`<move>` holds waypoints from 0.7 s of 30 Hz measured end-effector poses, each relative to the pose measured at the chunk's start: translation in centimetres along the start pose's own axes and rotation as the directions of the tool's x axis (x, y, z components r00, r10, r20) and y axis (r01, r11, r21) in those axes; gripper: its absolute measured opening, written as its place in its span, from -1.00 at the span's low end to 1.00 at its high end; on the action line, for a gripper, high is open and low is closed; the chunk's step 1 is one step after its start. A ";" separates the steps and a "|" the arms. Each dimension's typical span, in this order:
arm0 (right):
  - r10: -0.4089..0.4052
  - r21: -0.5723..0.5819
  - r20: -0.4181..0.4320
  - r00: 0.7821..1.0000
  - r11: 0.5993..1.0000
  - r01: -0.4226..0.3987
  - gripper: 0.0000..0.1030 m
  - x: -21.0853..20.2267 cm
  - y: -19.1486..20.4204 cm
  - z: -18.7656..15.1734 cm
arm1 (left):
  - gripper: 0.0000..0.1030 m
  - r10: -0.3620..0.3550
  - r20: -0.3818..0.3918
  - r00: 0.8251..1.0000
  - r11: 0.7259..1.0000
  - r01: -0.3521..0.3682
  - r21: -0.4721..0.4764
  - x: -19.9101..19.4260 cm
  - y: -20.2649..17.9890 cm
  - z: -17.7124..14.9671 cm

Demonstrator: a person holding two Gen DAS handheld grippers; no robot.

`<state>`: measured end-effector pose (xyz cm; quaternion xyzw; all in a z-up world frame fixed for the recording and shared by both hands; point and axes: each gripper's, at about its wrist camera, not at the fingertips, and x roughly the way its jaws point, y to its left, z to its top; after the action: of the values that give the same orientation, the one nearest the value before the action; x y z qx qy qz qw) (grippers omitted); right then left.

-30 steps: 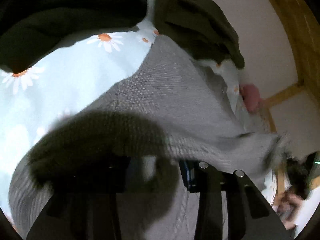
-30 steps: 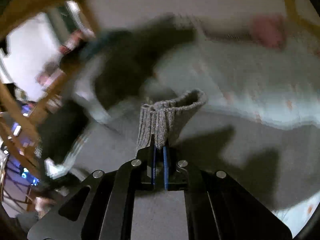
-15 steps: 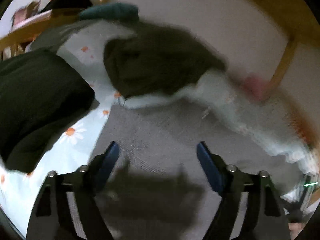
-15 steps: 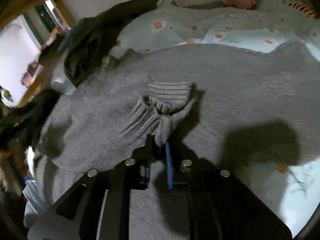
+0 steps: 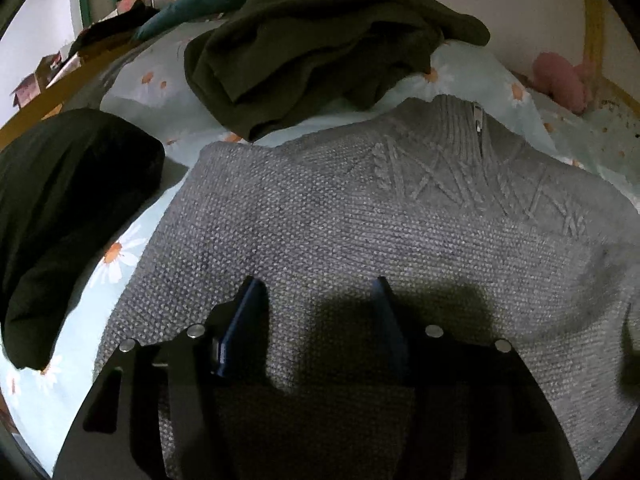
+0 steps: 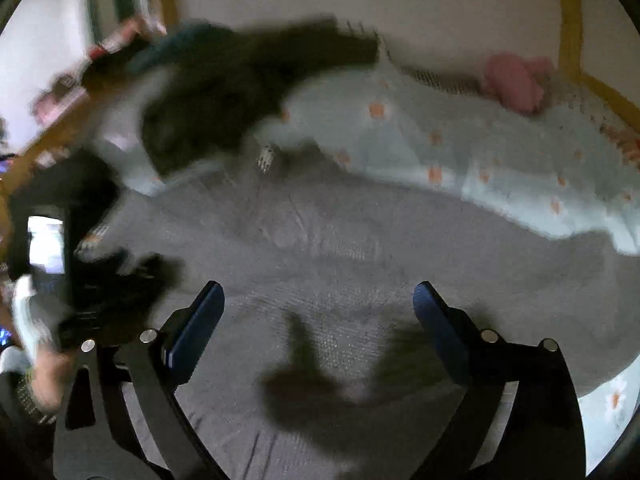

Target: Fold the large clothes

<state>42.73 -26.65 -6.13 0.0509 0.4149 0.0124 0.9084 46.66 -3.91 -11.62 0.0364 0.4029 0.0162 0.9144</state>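
A grey knit sweater (image 5: 360, 216) with a zip collar lies flat on a daisy-print bedsheet (image 5: 120, 256). It also shows in the right wrist view (image 6: 360, 240), blurred. My left gripper (image 5: 316, 292) is open and empty, just above the sweater's body. My right gripper (image 6: 320, 296) is wide open and empty over the sweater. The left gripper and the hand holding it show at the left edge of the right wrist view (image 6: 92, 300).
A dark olive garment (image 5: 320, 40) is heaped beyond the collar. A dark folded garment (image 5: 60, 208) lies at the left. A pink soft toy (image 5: 560, 80) sits at the far right by the wooden bed frame (image 5: 592, 20). A teal item (image 5: 200, 0) lies at the back.
Both grippers have let go of the grey sweater and opened. The sweater now lies flat on the bed. The right view is still moving.
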 end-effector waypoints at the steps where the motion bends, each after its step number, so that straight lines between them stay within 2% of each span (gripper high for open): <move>1: -0.064 0.002 -0.078 0.995 0.998 0.065 0.82 2.3 -0.2 -0.6 | 0.10 0.000 0.001 1.000 1.000 0.000 0.000 0.0 -0.2 0.3; 2: -0.110 -0.002 -0.156 0.982 0.994 0.111 0.82 4.5 -0.7 -1.6 | 0.10 -0.003 0.004 1.000 1.000 0.003 -0.002 0.0 -0.2 0.2; 3: -0.108 -0.008 -0.171 0.979 0.994 0.109 0.87 5.4 -1.1 -2.7 | 0.11 -0.007 0.005 1.000 1.000 0.007 -0.005 0.1 -0.1 0.3; 4: -0.089 -0.026 -0.095 0.991 0.996 0.087 0.92 5.4 -1.5 -3.6 | 0.11 -0.010 0.005 1.000 1.000 0.010 -0.007 0.3 0.0 0.5; 8: -0.072 -0.029 -0.057 0.996 0.997 0.070 0.92 4.5 -2.2 -4.4 | 0.14 -0.013 0.003 1.000 1.000 0.013 -0.006 0.2 0.1 0.7; 10: -0.061 -0.024 -0.047 0.997 0.998 0.060 0.92 4.3 -2.6 -4.6 | 0.37 0.001 0.011 1.000 1.000 -0.001 0.028 -0.2 -0.5 0.9; 11: -0.057 -0.022 -0.044 0.997 0.998 0.056 0.92 4.2 -2.8 -4.7 | 0.95 -0.016 0.027 1.000 0.998 0.015 0.057 -0.8 -0.9 0.9; 13: -0.057 -0.022 -0.035 0.998 0.998 0.056 0.93 4.0 -2.9 -5.0 | 0.89 -0.028 0.082 0.996 0.994 0.018 0.111 -2.9 -2.3 0.6; 15: -0.056 -0.022 -0.032 0.998 0.998 0.055 0.93 4.0 -2.7 -5.1 | 0.89 -0.065 0.144 0.988 0.991 0.047 0.126 -4.7 -3.3 0.3; 16: -0.054 -0.021 -0.032 0.998 0.998 0.053 0.93 4.0 -2.4 -4.9 | 0.89 -0.079 0.151 0.985 0.990 0.061 0.125 -5.2 -3.7 0.3; 18: -0.052 -0.021 -0.038 0.998 0.998 0.051 0.93 4.4 -2.2 -4.6 | 0.89 -0.110 0.120 0.987 0.988 0.096 0.117 -4.7 -4.6 0.1; 19: -0.051 -0.024 -0.043 0.998 0.998 0.050 0.93 4.5 -2.2 -4.5 | 0.89 -0.116 0.080 0.990 0.988 0.106 0.114 -3.7 -5.0 0.0; 20: -0.048 -0.024 -0.046 0.998 0.999 0.047 0.93 4.5 -2.2 -4.5 | 0.89 -0.114 -0.003 0.994 0.988 0.113 0.110 -1.8 -5.4 -0.3; 21: -0.045 -0.027 -0.047 0.998 0.999 0.044 0.93 4.4 -2.2 -4.5 | 0.91 -0.134 -0.053 0.990 0.987 0.138 0.087 -0.4 -5.1 -0.5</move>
<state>42.21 -28.23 -12.64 0.0294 0.4372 -0.0013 0.8989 45.97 -9.03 -12.07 0.0499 0.4262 -0.0637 0.9010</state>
